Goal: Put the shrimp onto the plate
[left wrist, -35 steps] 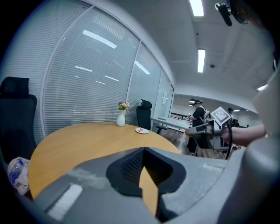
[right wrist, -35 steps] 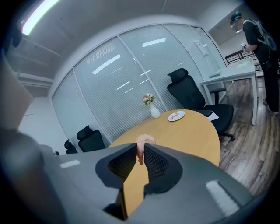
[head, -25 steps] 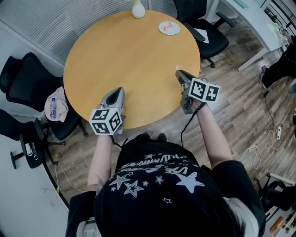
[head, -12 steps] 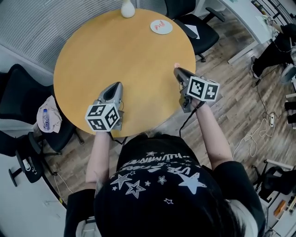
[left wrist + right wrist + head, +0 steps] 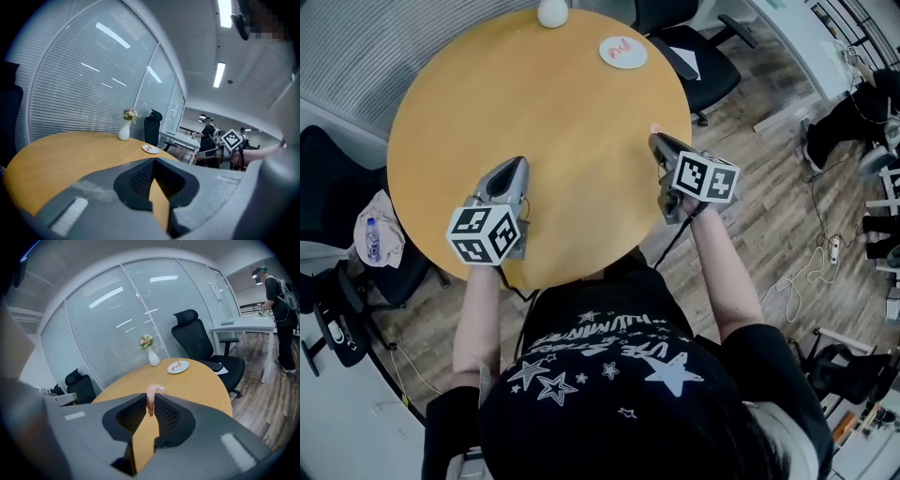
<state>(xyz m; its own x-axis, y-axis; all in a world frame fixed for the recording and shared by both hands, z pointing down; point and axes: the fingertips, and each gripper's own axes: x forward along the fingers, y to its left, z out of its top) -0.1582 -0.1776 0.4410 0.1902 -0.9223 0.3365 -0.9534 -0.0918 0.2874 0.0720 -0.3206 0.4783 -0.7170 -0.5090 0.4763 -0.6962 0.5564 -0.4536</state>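
Shrimp in transit: my right hand-held gripper (image 5: 151,405) stays pinched on the pink shrimp (image 5: 153,390), which curls up from between the jaw tips, clear of the round wooden table (image 5: 534,103). Over the past second little has shifted. The whole scene has slid leftward in the head view, and my left hand-held gripper (image 5: 153,161) has edged slightly further in over the near side of the table. The right one has held its post at the table's right edge. The gap between the shrimp and the white plate (image 5: 634,59) looks about as wide as it was.

The plate sits at the far rim, near the white vase (image 5: 551,11), well apart from both hand-held grippers. Something pink-red already lies on it, too small in these views to name with certainty. The left hand-held gripper's jaws are pressed together with nothing between them, and it hangs idle over bare wood.

By my reading, the pick-up is done and the carry has barely begun. The hold looks secure at the tips, though only a slim part of the shrimp is caught. What remains is a long forward reach across the table, then letting the shrimp go over the plate's open side.
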